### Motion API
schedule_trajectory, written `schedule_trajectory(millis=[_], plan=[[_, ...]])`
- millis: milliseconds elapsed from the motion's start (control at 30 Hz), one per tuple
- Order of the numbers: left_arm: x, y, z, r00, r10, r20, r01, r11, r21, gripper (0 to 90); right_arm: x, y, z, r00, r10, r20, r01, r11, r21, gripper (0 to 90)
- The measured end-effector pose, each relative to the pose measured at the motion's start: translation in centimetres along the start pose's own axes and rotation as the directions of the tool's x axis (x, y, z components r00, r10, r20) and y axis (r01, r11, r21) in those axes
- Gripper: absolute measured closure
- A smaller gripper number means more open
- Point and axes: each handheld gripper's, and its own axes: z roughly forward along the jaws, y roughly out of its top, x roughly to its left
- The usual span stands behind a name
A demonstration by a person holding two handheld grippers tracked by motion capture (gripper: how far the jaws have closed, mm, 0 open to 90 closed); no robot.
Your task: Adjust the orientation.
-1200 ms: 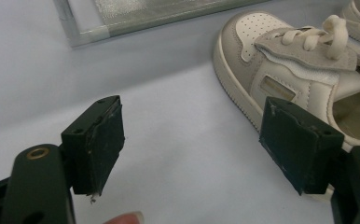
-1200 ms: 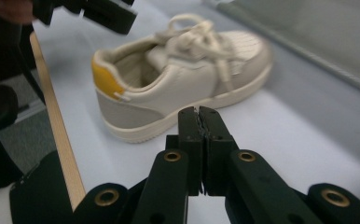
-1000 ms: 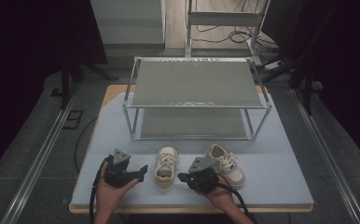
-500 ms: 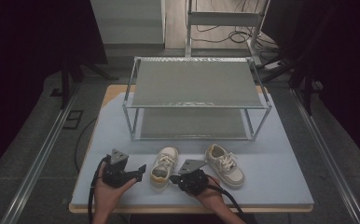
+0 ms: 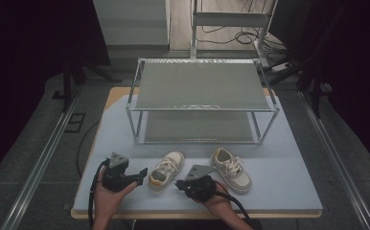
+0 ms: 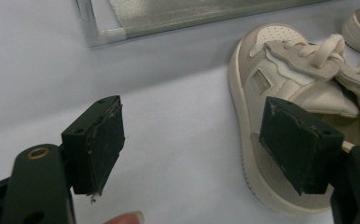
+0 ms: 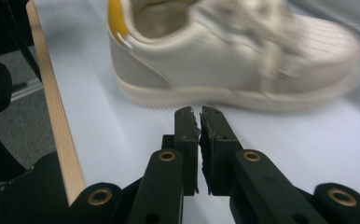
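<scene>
The left shoe [image 5: 166, 171] lies on the tabletop [image 5: 288, 187], toe toward 1 o'clock, between both grippers. Left gripper [image 5: 137, 176], jaws wide and empty, sits nearer; right gripper [image 5: 179, 184] nearly closed, empty.

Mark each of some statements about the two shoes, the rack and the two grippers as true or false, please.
1. Both shoes stand on the table, in front of the rack. True.
2. The left gripper is shut on a shoe. False: its jaws are wide open and hold nothing; the left shoe lies beside one jaw.
3. The right gripper has its jaws almost together, with nothing between them. True.
4. The right shoe sits on the top shelf of the rack. False: it is on the table and both shelves are bare.
5. The left shoe has a yellow patch at the heel. True.
</scene>
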Motion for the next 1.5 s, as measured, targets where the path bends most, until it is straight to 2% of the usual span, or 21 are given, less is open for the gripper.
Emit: schedule_trajectory(millis=[133,267,367,400,433,567,700,833,1000,1167,1500], plan=[[0.1,0.1,0.0,1.0,-0.002,0.003,0.002,1.0,-0.002,21.9,-1.0,-1.6,-2.9,0.9977,0.038,0.056,-0.037,0.999,-0.025,85.2],[0.0,0.4,-0.1,0.9999,0.003,0.011,-0.003,0.9999,-0.011,21.8,-2.0,-3.1,-5.7,0.9911,0.084,0.104,-0.078,0.995,-0.055,85.3],[0.0,0.4,0.0,0.9999,0.003,0.014,-0.003,1.0,-0.008,21.9,-2.6,-4.1,-7.4,0.9841,0.114,0.136,-0.105,0.992,-0.073,85.7],[0.0,0.4,0.0,0.9999,0.003,0.014,-0.003,1.0,-0.008,21.9,-2.6,-4.1,-7.4,0.9841,0.114,0.136,-0.105,0.992,-0.073,85.7],[0.0,0.4,0.1,0.9999,0.002,0.012,-0.002,1.0,-0.004,21.9,-3.1,-5.1,-8.7,0.9771,0.138,0.162,-0.125,0.988,-0.087,85.6],[-0.2,0.6,-0.1,0.9998,0.008,0.017,-0.008,0.9999,-0.01,21.8,-3.6,-6.5,-10.3,0.9666,0.173,0.189,-0.157,0.983,-0.099,85.6],[-0.4,0.8,0.0,0.9997,0.014,0.019,-0.014,0.9998,-0.011,21.8,-4.0,-8.0,-11.2,0.9567,0.198,0.214,-0.181,0.979,-0.095,85.6],[-0.3,0.7,0.2,0.9996,0.016,0.021,-0.016,0.9999,-0.002,21.8,-4.5,-8.6,-11.3,0.9498,0.218,0.225,-0.203,0.975,-0.089,85.9],[-0.2,0.8,0.2,0.9996,0.015,0.025,-0.015,0.9999,-0.005,21.8,-4.9,-8.8,-11.6,0.9509,0.229,0.208,-0.215,0.973,-0.089,88.1],[-0.2,0.9,0.1,0.9995,0.016,0.027,-0.016,0.9999,-0.005,21.8,-5.1,-9.1,-12.2,0.9461,0.24,0.218,-0.226,0.97,-0.086,89.4],[-0.3,0.9,0.2,0.9994,0.019,0.028,-0.019,0.9998,0.0,21.7,-6.9,-10.2,-13.9,0.9134,0.301,0.274,-0.281,0.953,-0.111,89.5]])
